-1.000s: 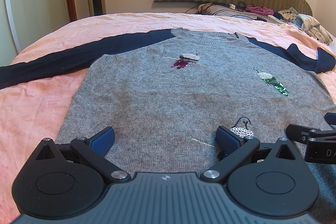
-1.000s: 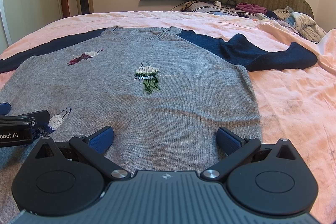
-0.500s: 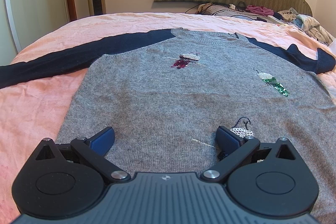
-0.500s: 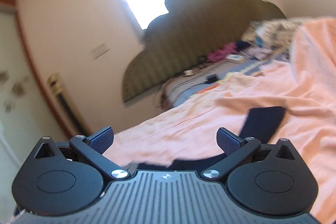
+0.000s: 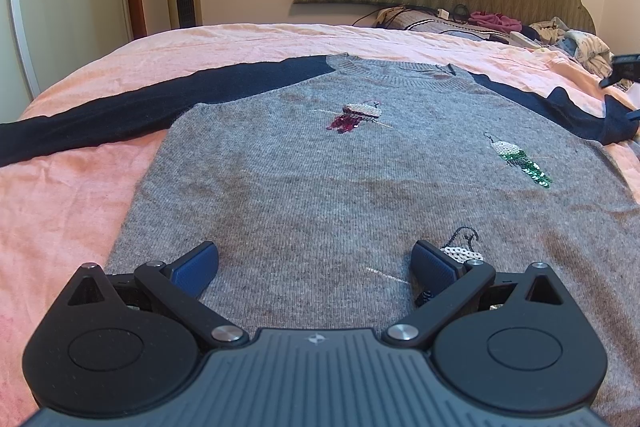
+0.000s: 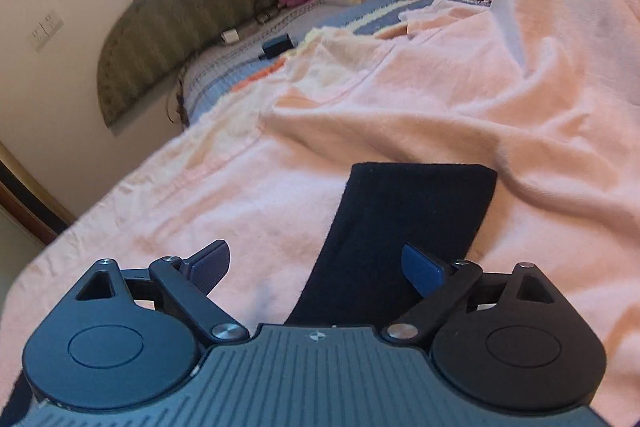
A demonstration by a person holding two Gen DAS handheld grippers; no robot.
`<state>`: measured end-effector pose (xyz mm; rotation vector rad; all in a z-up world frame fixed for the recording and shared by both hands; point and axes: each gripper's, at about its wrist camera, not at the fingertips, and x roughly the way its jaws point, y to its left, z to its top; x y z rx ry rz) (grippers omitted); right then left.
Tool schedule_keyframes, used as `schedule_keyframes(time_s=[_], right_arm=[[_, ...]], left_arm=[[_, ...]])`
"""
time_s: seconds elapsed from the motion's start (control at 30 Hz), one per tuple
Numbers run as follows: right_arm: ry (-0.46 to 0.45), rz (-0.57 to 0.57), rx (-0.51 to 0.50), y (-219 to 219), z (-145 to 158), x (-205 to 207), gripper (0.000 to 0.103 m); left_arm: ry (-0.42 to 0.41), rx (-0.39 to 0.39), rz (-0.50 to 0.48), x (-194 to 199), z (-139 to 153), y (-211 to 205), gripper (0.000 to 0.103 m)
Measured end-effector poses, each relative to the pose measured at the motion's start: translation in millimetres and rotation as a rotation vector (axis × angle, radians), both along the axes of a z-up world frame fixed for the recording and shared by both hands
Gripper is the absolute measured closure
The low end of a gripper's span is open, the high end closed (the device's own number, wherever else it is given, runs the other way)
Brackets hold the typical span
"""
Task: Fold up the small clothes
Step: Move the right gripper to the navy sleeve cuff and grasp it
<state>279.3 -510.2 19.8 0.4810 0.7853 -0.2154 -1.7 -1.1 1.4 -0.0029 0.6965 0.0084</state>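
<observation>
Garment: grey knitted sweater with navy sleeves (image 5: 360, 187), flat on pink bed cover (image 5: 60, 207).
Left gripper (image 5: 316, 263): my fingers wide apart, empty.
Right gripper (image 6: 316, 267): fingers just narrowing, gripping nothing, seemingly above navy cuff (image 6: 408, 211).

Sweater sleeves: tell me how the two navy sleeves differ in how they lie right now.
The left-hand sleeve lies stretched out straight across the pink blanket; the right-hand sleeve looks bent, ending in a bunched lump. The open right tongs hover over the right-hand sleeve's cuff; no tongs are near the left-hand sleeve. Both are navy.
</observation>
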Motion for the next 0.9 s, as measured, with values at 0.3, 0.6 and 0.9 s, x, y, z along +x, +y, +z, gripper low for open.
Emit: schedule_keyframes(time_s=[0.3, 0.6, 0.9], right_arm=[[-0.090, -0.074, -0.013, -15, -8, -16, 0.092], [-0.378, 0.087, 0.183, 44, 50, -65, 0.092], [-0.135, 0.013, -0.323, 99, 55, -18, 0.015]], left_arm=[[-0.005, -0.020, 0.001, 1, 1, 3, 0.000], [-0.012, -0.042, 0.003, -1, 1, 6, 0.000], [-0.014, -0.051, 0.003, 0, 1, 6, 0.000]])
